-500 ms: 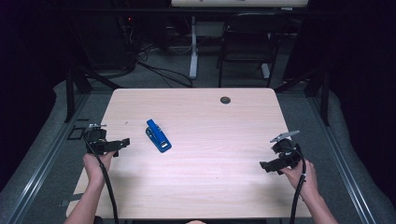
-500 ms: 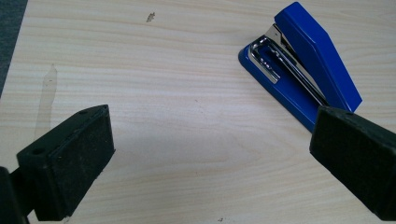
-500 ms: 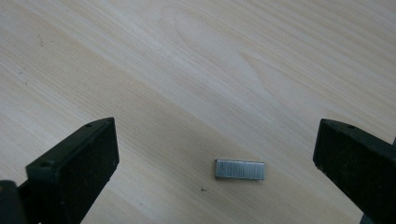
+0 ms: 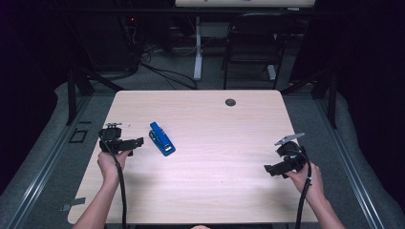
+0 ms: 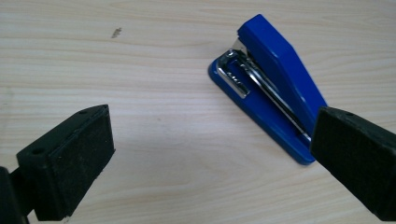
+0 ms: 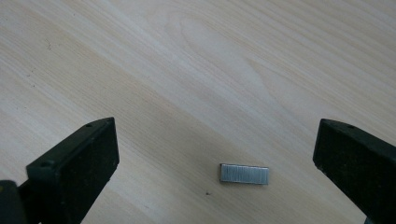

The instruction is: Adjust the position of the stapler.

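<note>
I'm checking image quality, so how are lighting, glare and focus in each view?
High view: wooden table evenly lit, surroundings dark. Left gripper view: blue metal stapler sharp, glare on its chrome; black jaws soft. Right gripper view: silver staple strip slightly soft, table glare above it.

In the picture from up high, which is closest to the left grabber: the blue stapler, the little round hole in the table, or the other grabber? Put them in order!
Measured from the left gripper:
1. Blue stapler, just beside its open jaws, on the table's left part.
2. Round hole, near the far edge of the table.
3. Right gripper, across the table near its right edge.
</note>
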Available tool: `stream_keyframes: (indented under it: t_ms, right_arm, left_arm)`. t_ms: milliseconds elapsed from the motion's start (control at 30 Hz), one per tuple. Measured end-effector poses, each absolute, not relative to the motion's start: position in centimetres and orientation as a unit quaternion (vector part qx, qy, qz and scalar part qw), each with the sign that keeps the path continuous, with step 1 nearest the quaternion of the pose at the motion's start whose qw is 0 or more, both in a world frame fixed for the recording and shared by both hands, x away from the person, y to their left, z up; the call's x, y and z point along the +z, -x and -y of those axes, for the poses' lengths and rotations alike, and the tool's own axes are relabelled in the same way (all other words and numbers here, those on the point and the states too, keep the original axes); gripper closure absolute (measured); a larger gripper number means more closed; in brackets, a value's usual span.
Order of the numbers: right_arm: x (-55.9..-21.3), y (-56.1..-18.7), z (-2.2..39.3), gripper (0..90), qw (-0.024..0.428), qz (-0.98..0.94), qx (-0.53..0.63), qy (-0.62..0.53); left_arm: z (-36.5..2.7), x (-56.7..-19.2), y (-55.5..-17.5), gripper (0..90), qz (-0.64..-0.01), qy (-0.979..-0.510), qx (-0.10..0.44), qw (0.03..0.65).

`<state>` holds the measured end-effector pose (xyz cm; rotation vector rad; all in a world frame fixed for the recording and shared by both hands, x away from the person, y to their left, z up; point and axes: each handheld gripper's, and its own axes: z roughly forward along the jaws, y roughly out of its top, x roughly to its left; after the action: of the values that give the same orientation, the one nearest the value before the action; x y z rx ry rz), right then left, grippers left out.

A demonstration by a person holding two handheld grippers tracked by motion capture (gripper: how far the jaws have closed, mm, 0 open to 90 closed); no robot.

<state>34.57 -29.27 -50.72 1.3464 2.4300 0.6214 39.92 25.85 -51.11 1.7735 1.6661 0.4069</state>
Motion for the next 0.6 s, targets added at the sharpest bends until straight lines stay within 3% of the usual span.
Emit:
stream_keyframes:
  t_ms: [600]
  right_arm:
    - [-50.8,-34.6,29.6,0.0,0.145,-0.841,0.215,-0.474]
  left_arm:
    - [-21.7,-51.6,-42.8,0.3,-0.634,-0.679,0.148,0.338]
